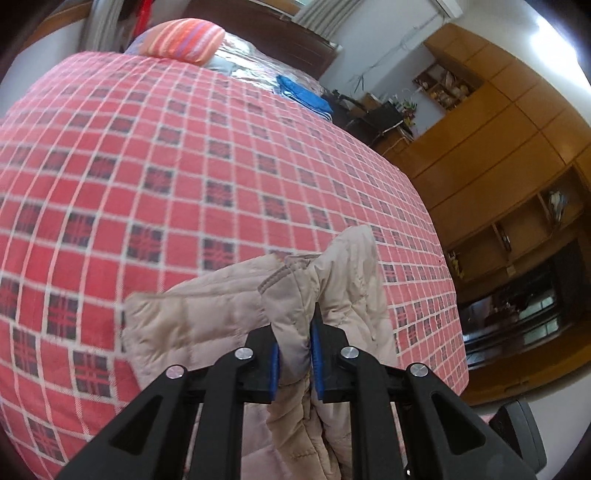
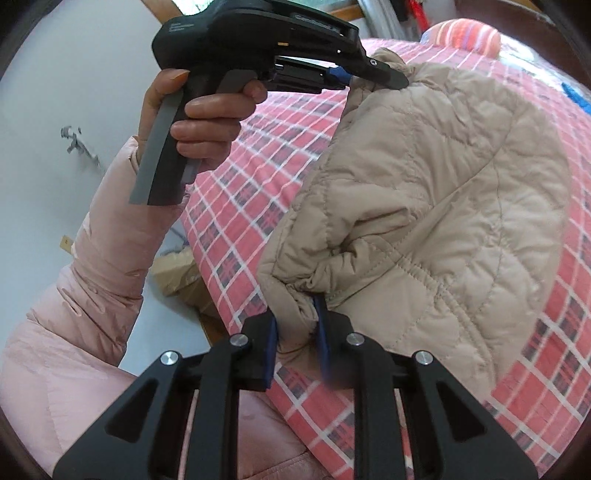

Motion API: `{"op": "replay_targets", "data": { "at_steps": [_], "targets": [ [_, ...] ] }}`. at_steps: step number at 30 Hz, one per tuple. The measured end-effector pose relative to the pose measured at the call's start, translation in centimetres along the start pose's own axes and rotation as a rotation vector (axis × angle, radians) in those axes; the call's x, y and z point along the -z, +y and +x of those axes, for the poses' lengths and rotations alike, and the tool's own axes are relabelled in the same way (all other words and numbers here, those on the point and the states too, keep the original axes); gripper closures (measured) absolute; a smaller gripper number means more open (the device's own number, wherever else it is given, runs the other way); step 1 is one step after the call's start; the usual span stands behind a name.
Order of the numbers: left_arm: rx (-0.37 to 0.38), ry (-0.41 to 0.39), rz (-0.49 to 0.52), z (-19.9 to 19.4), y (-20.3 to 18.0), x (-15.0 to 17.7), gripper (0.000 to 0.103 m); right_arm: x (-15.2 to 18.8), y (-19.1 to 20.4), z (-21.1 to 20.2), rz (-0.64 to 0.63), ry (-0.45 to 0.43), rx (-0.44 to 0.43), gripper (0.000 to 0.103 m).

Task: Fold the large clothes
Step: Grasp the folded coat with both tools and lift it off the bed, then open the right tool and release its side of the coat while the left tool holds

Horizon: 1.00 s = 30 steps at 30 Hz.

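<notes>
The black two-finger left gripper (image 1: pixel 294 354) sits at the bottom centre of its own view, its blue-padded fingers (image 1: pixel 274 369) pinched together on a fold of beige quilted jacket (image 1: pixel 207 317). The black right gripper (image 2: pixel 295 343) is likewise clamped on it. At upper left of the right view, a bare hand (image 2: pixel 201 114) in a pink puffy sleeve (image 2: pixel 88 280) grips the left gripper's handle.

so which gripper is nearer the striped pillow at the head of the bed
Left. The left gripper pinches the beige jacket at its far end, just short of the striped pillow. The right gripper clamps the near end, by the bed's edge.
</notes>
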<state>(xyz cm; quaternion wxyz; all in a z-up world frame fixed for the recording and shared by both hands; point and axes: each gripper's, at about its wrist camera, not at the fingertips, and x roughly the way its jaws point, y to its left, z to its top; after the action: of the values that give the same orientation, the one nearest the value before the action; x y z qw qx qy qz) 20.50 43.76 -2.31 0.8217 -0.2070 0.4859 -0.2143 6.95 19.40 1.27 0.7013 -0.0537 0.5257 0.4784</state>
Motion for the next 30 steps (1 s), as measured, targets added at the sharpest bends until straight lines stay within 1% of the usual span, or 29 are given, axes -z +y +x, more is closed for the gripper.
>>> {"op": "replay_targets", "data": {
  "at_steps": [3, 6, 10, 15, 19, 22, 23, 24, 26, 27, 28, 30],
  "targets": [
    [-0.006, -0.001, -0.022, 0.2, 2.2, 0.9, 0.089, -0.8, 0.5, 1.4, -0.002, 0.032, -0.004, 0.085],
    [-0.024, 0.004, -0.017, 0.7, 4.0, 1.6, 0.089, -1.6, 0.9, 3.1, -0.006, 0.060, 0.001, 0.085],
    [-0.030, 0.024, -0.022, 2.2, 6.2, 2.0, 0.089, -2.0, 0.7, 5.0, 0.000, 0.085, 0.015, 0.085],
    [-0.021, 0.038, -0.035, 4.3, 8.6, 2.2, 0.086, -2.1, 0.0, 6.1, 0.017, 0.094, 0.025, 0.085],
    [0.008, 0.024, -0.072, 4.0, 9.3, 2.6, 0.081, -1.9, -0.2, 6.7, 0.023, 0.104, 0.029, 0.084],
    [0.033, 0.010, -0.088, 2.8, 9.1, 3.1, 0.075, -1.8, 0.0, 6.2, 0.020, 0.095, 0.007, 0.075],
    [0.045, 0.004, -0.096, 2.3, 9.0, 3.3, 0.069, -1.8, 0.1, 5.7, 0.023, 0.087, -0.008, 0.068],
    [0.059, -0.001, -0.102, 2.0, 9.0, 3.5, 0.064, -1.7, 0.2, 5.1, 0.027, 0.075, -0.034, 0.058],
    [0.105, -0.004, -0.118, 1.3, 9.0, 4.3, 0.057, -1.3, 0.4, 3.1, 0.032, 0.043, -0.070, 0.046],
    [0.114, -0.006, -0.124, 1.1, 9.0, 4.7, 0.056, -1.2, 0.5, 2.3, 0.027, 0.028, -0.066, 0.045],
    [0.118, -0.009, -0.129, 0.8, 9.0, 5.2, 0.056, -0.9, 0.5, 1.0, 0.023, 0.007, -0.042, 0.045],
    [0.130, -0.021, -0.140, -0.1, 9.2, 6.4, 0.056, -0.3, -0.2, -1.5, 0.049, -0.028, -0.018, 0.045]
  ]
}}
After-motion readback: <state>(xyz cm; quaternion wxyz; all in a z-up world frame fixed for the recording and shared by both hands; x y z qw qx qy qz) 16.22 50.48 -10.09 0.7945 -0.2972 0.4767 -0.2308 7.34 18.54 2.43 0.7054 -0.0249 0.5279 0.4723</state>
